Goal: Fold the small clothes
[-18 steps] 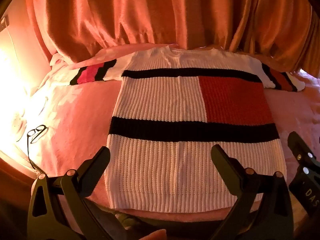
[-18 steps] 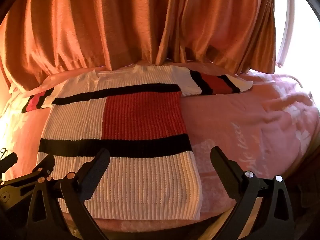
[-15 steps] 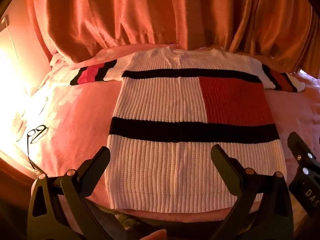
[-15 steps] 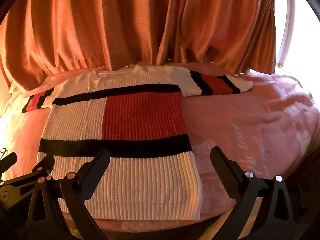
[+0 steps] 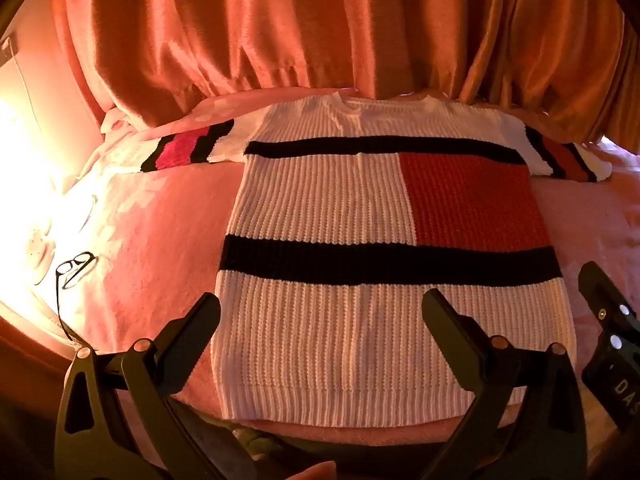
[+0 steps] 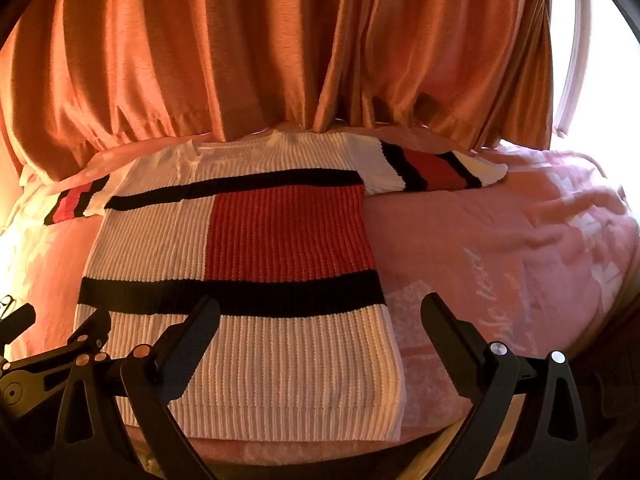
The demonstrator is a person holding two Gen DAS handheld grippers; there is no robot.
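Across the pink bed [image 5: 168,216] a knit sweater [image 5: 344,232] lies flat, sleeves spread — ready for folding; the left claw [image 5: 320,312] and right claw [image 6: 320,312] hover wide apart, empty.

No visible change in either wrist view. Sweater [image 5: 360,208] [image 6: 240,360] keeps same place mid-frame, with stripes, sleeves and hem on same lines as before. Left gripper [image 5: 320,304] and right gripper [image 6: 320,304]: jaws same wide spread at lower frame, nothing between pads. Any drift of picture against earlier frames too slight to call motion.
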